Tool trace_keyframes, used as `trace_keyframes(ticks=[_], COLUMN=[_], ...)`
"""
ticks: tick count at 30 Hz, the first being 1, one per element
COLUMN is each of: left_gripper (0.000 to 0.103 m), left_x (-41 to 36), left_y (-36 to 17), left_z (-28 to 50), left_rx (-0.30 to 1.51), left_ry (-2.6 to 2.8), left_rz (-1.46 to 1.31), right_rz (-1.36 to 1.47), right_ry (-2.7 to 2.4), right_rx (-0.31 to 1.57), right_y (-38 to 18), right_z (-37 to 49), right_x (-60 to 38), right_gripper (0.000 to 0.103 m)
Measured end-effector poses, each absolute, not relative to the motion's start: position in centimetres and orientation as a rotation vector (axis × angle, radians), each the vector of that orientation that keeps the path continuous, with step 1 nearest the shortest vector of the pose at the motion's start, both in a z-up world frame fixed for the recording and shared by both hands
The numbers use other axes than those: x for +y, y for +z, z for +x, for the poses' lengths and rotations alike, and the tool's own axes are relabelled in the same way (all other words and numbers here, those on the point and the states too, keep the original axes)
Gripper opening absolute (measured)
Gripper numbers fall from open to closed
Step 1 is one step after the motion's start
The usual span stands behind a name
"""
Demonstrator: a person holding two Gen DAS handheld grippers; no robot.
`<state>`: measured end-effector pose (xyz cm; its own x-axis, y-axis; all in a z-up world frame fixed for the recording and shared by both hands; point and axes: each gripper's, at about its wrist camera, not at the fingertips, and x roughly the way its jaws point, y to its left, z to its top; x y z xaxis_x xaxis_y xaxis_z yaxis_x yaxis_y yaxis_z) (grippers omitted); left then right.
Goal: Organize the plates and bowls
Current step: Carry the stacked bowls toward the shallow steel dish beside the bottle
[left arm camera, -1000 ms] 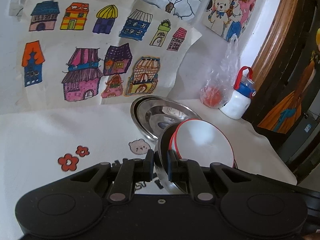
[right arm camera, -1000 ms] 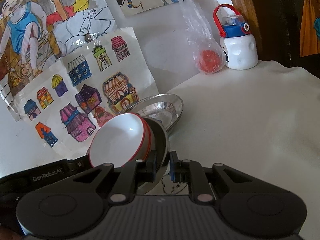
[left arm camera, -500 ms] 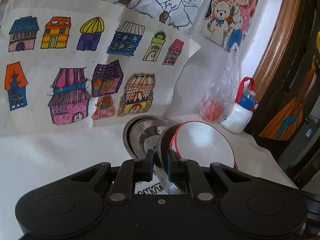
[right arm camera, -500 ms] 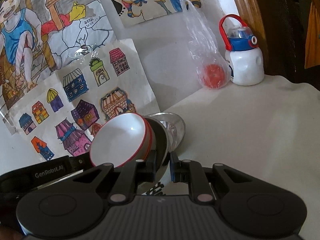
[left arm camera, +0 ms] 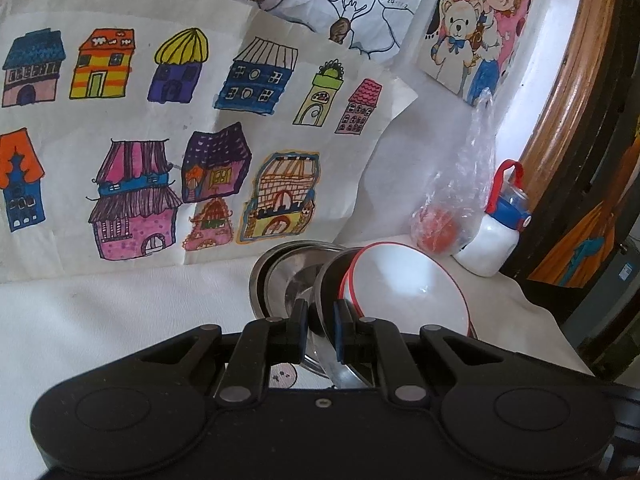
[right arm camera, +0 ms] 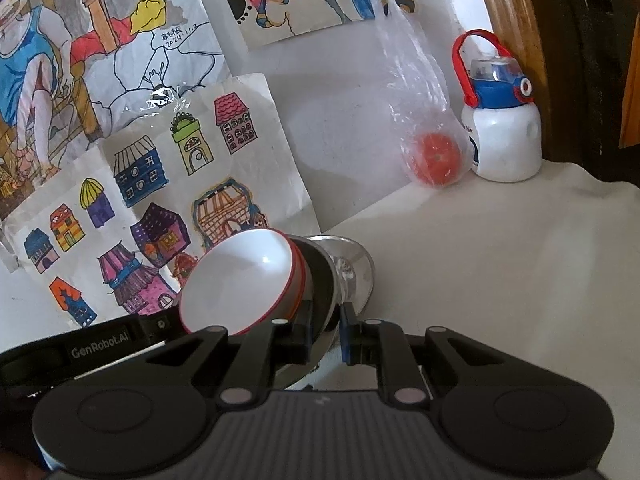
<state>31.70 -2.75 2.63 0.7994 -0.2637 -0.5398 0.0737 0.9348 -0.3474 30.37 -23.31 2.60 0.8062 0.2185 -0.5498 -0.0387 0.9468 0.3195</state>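
Observation:
My left gripper (left arm camera: 320,322) is shut on the left rim of a steel bowl (left arm camera: 330,280). My right gripper (right arm camera: 326,326) is shut on the same steel bowl's (right arm camera: 320,276) right rim. The bowl is held above the table and carries white bowls with red rims (left arm camera: 408,284), also seen in the right wrist view (right arm camera: 240,276). Behind it, steel plates (left arm camera: 280,268) lie stacked on the white table (right arm camera: 500,272); their edge shows in the right wrist view (right arm camera: 358,268).
Children's drawings (left arm camera: 180,140) hang on the wall behind the table. A plastic bag with a red fruit (right arm camera: 434,156) and a white bottle with a red handle (right arm camera: 500,136) stand at the back right. A dark wooden frame (left arm camera: 580,120) borders the right side.
Both grippers have lifted the steel bowl with the white bowls higher and nearer the wall; the steel plates sit lower in view.

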Motion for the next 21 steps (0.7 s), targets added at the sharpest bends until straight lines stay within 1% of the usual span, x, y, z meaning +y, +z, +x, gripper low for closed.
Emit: trace_keyframes(ticks=[21], left_gripper=[0.013], left_x=[-2.4], left_y=[1.4], left_z=[35.8], left_rx=[0.643], left_ry=[-0.132], left_rz=[-0.312], right_rz=[0.268], right_ry=[0.161], right_rx=[0.658], right_y=[1.2], right_z=[34.6], right_x=[-22.4], right_gripper=[0.015])
